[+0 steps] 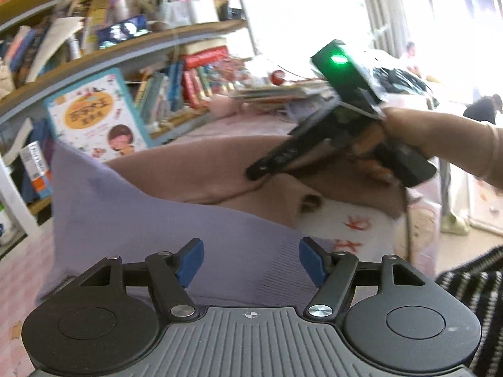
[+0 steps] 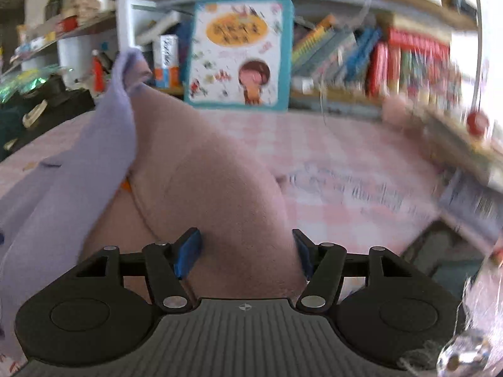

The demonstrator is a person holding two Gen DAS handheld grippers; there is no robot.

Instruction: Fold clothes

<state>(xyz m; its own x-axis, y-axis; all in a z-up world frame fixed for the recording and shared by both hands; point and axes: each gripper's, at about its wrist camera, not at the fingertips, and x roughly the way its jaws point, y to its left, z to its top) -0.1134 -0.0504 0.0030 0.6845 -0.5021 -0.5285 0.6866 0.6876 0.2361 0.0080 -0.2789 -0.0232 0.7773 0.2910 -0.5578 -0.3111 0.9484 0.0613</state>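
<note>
Mid-fold on the bed (image 2: 345,157): both claws, left (image 1: 251,262) and right (image 2: 246,253), gape apart over lilac garment (image 1: 125,207) and pink sweater (image 2: 213,188); next, likely grip an edge.

Left tongs (image 1: 251,260) at lower centre of the left wrist view: black linkage arms, silver pivot screws, blue pads (image 1: 190,260) at the tips, two round black discs flanking a grey ribbed housing with a small crosshair mark. Right tongs (image 2: 246,251) in the right wrist view: same black, grey and blue build. At right of the left wrist view, seen from outside: black handle, boxy black top with a green light. Pale pinkish sleeve (image 1: 481,147) at the right edge.
</note>
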